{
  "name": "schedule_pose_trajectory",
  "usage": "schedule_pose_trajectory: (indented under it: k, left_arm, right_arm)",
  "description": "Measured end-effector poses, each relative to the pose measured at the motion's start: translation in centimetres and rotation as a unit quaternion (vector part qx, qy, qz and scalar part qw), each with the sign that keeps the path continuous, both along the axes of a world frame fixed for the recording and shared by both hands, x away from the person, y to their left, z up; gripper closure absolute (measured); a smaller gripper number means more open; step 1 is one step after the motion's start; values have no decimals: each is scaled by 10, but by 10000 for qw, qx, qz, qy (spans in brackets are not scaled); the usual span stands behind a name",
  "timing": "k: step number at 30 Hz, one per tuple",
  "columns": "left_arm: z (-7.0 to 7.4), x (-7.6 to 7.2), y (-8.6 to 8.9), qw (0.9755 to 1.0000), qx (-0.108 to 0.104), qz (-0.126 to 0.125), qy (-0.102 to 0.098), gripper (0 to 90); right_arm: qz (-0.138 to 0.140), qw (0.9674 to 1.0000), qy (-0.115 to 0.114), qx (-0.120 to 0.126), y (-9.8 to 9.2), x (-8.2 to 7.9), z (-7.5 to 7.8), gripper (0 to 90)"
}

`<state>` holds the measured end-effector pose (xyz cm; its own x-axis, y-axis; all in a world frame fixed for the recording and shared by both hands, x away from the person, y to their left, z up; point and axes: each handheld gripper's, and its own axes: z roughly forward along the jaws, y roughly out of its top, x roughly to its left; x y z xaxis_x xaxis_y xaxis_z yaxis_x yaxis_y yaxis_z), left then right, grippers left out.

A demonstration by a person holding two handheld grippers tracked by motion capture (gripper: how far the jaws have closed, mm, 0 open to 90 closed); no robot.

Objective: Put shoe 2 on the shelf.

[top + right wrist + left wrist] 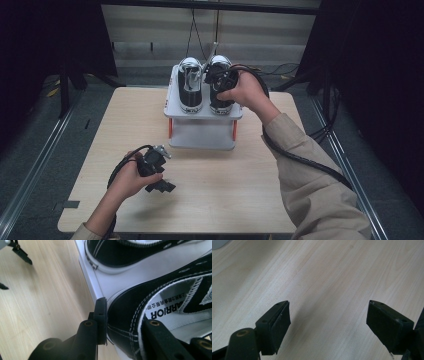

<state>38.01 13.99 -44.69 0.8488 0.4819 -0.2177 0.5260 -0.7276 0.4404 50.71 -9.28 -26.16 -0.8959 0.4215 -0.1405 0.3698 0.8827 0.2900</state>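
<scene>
A: Where is the right gripper [216,75]?

B: In the high view it is over the right black-and-white sneaker [220,85], which stands beside the left sneaker [190,84] on the top of a small white two-tier shoe rack [202,114] at the far side of the light wooden table [210,180].

A: Is it holding that shoe?

B: The right gripper view shows the heel wall of the right sneaker [130,315] between the two black jaws: one jaw lies flat against the outside of the canvas at the heel, the other reaches down inside the shoe's opening, over the white insole with its printed lettering. The jaws are narrowed around the heel wall and the outer pad touches it, so I read it as clamped on the shoe. The shoe's sole sits on the rack [160,267], with the other sneaker [117,252] just beyond it.

A: And the left gripper [159,186]?

B: It rests low near the front left part of the table, well apart from the rack, held in the person's left hand [131,177]. In the left gripper view its jaws stand wide apart with bare wood grain [324,277] between them; nothing is in them.

A: Anything else?

B: The right hand [246,90] wraps the right gripper's body, a beige sleeve [310,180] behind it, and a black cable [300,157] trails along the arm.
</scene>
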Motion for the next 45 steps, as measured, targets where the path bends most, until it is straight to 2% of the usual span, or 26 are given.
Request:
schedule_pose_trajectory:
  k: [6,8,12,16,20,22,24,25,27,30,32,33,34,36,40,43,45]
  left_arm:
    - [-2,0,1,10000,4,-10,28,190]
    - [-2,1,2,10000,7,2,20,190]
    - [-2,0,2,10000,2,19,25,190]
    - [-3,1,2,10000,24,-2,21,190]
    - [-4,1,3,10000,29,19,36,190]
    - [-4,1,3,10000,49,4,38,190]
    - [-3,0,3,10000,35,31,36,190]
    - [-3,0,4,10000,48,16,36,190]
    - [-2,-1,5,10000,43,29,24,190]
    - [-1,-2,6,10000,49,30,-2,190]
    - [0,-3,7,10000,49,39,-6,190]
    - [0,-4,7,10000,48,52,-9,190]
    - [0,-4,7,10000,58,66,-15,190]
    - [0,-5,6,10000,58,49,-3,190]
    - [-1,-6,4,9999,99,61,9,190]
    - [0,-6,1,9999,102,8,-1,190]
    - [0,-6,-1,9999,112,-15,11,190]
  right_arm:
    - [53,10000,-42,-23,9,8,-3,733]
    - [8,10000,-2,59,10,11,-4,731]
    - [-46,10000,-25,36,12,15,-7,727]
    - [-56,10000,42,27,15,16,-11,718]
    - [-164,9999,16,45,17,15,-11,707]
    - [-51,10000,-34,-44,18,14,-12,694]
    - [-122,9998,-141,-73,19,12,-11,625]
    - [-169,9998,-80,-76,19,11,-9,571]
    - [-255,9996,-84,119,18,8,-5,506]
    - [-307,9994,-102,95,15,1,-1,411]
    - [-452,9988,-110,137,9,-1,-1,384]
    - [-501,9983,-189,219,6,-2,-1,373]
    - [-528,9979,-174,330,2,-3,-1,356]
    - [-594,9968,-40,528,-5,-2,-1,358]
    - [-643,9961,-26,606,-5,-1,-2,357]
    - [-539,9978,-159,357,4,-1,-2,402]
    - [-547,9974,-188,435,10,0,-1,450]
